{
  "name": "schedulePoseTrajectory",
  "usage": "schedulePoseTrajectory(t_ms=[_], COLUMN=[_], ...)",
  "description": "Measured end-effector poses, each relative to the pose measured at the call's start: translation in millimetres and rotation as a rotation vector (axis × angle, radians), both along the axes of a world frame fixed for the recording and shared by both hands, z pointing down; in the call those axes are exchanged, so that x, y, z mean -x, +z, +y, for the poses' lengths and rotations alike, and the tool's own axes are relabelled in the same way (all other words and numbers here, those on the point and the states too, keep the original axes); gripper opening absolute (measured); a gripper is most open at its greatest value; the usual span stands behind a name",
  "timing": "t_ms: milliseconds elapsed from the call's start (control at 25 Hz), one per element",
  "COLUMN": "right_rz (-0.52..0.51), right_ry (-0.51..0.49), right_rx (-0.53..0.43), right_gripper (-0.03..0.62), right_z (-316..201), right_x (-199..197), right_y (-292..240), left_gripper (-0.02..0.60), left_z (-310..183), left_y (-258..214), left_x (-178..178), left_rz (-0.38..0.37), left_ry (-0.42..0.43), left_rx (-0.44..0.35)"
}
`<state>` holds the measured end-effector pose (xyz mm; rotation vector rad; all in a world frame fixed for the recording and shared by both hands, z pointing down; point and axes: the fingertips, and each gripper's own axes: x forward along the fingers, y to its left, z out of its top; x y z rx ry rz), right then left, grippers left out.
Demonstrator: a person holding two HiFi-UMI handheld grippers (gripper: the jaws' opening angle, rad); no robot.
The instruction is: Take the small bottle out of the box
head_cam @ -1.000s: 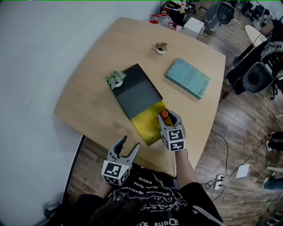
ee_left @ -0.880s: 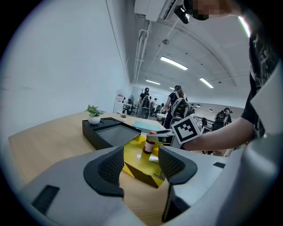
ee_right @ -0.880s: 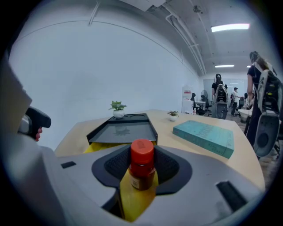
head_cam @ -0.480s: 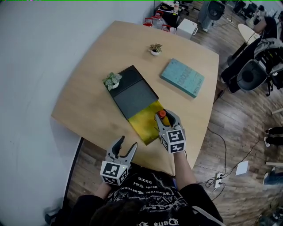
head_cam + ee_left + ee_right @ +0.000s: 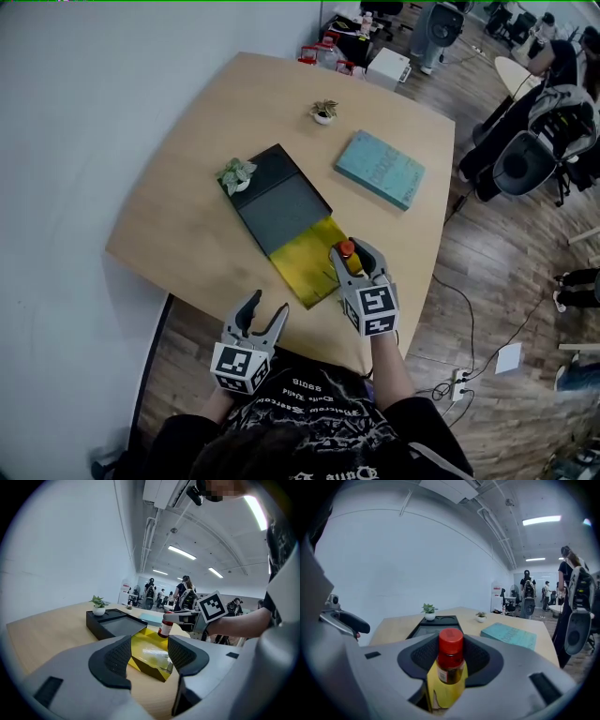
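Observation:
A small bottle (image 5: 347, 253) with a red cap and dark contents stands upright between the jaws of my right gripper (image 5: 355, 258), which is shut on it. It hangs over the right edge of the open yellow box (image 5: 302, 270), which lies against a black tray (image 5: 281, 202). In the right gripper view the bottle (image 5: 451, 665) fills the gap between the pads, with the yellow box (image 5: 440, 695) below. My left gripper (image 5: 266, 307) is open and holds nothing, off the table's near edge. In its own view the left gripper (image 5: 149, 656) faces the yellow box (image 5: 152, 660) and the bottle (image 5: 165, 625).
A teal book (image 5: 380, 169) lies to the right on the wooden table (image 5: 187, 225). One small potted plant (image 5: 236, 174) stands on the black tray's corner, another (image 5: 323, 112) farther back. A white box (image 5: 387, 64) sits at the far edge. Office chairs (image 5: 525, 164) stand at the right.
My right gripper has drifted slightly to the right of the yellow box with the bottle in it. The left gripper has barely moved. The head camera has shifted.

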<state>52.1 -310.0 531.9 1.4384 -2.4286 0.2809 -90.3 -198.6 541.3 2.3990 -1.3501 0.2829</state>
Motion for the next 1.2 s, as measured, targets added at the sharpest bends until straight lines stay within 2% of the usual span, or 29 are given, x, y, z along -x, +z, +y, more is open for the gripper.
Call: schedulePoseTrajectory(t_ms=[200,320,600,1200], right_rz=[0.069,0.059,0.017,0.003], right_ry=[-0.030,-0.024,0.041,0.201], right_rx=[-0.024,-0.026,-0.044,-0.062], right_gripper=[0.158,0.158,0.158,0.158], right_z=[18,29,54,119], right_x=[2,-3,-21,-61], right_y=[-8,-14,-33,-41], left_gripper=[0.249,0.249,0.249,0.249], left_z=[0,1,0,-1], left_y=[-2,-4,-6,-16], left_x=[-3,-8,-19,-47], left_rz=[0.014,0.023,0.038,0.062], left_ry=[0.013,0.020,0.056,0.146], left_rx=[-0.009,-0.014,-0.020,-0.052])
